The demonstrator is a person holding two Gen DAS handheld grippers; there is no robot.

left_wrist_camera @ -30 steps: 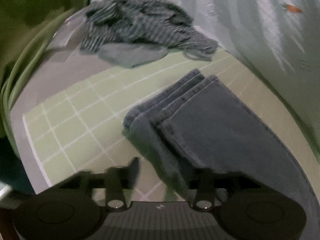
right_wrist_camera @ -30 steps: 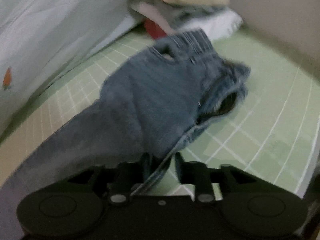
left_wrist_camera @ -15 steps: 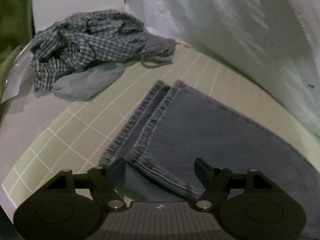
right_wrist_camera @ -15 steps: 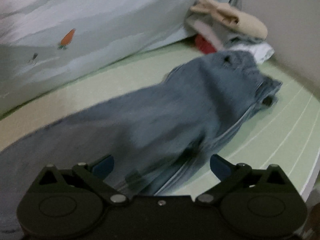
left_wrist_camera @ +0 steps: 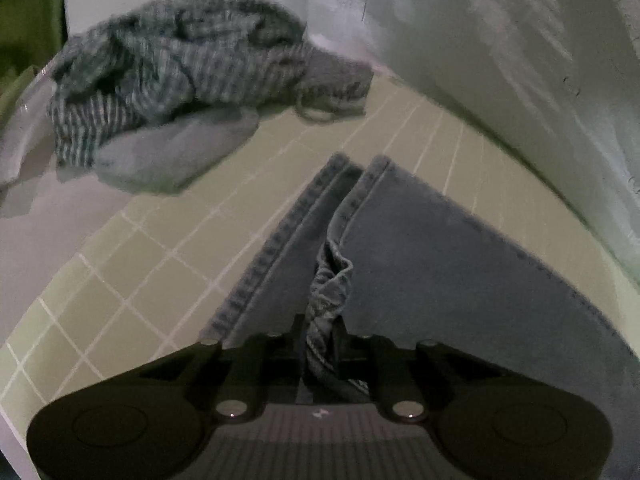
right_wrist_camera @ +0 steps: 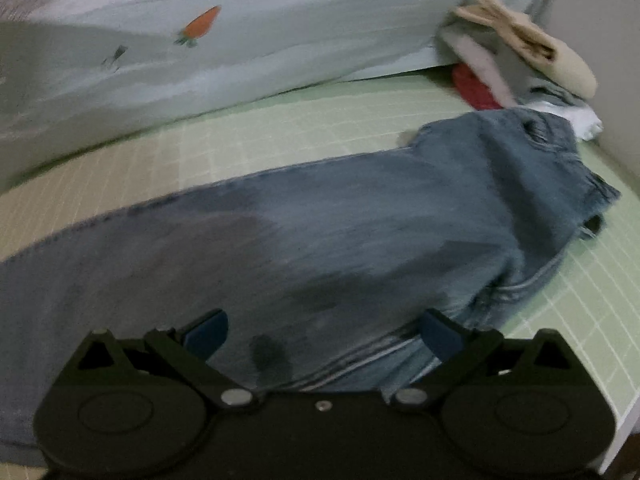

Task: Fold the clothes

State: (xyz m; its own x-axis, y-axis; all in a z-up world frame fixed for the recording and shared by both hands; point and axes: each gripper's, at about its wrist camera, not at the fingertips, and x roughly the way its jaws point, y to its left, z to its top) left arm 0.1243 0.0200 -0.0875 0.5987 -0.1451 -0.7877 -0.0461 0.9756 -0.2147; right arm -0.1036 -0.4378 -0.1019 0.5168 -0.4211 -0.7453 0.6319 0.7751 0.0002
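A pair of blue jeans (left_wrist_camera: 460, 264) lies folded lengthwise on the green checked sheet (left_wrist_camera: 160, 248), its two leg hems pointing away from me. My left gripper (left_wrist_camera: 320, 332) is closing on a bunched fold of the leg hem, and the denim is pinched between its fingers. In the right wrist view the jeans (right_wrist_camera: 360, 220) stretch across the sheet with the waistband at the far right. My right gripper (right_wrist_camera: 324, 330) hovers over the thigh part, wide open, its blue pads (right_wrist_camera: 208, 330) clear of the cloth.
A crumpled checked shirt (left_wrist_camera: 176, 68) with a grey garment lies at the far left of the sheet. A pale duvet (right_wrist_camera: 240, 32) with a carrot print runs along the back. Several folded clothes (right_wrist_camera: 520, 60) are stacked at the far right, near the wall.
The left gripper went from open around the hems to shut on the denim fold. The right gripper let go of the waist end, opened wide and moved along the jeans toward the legs.
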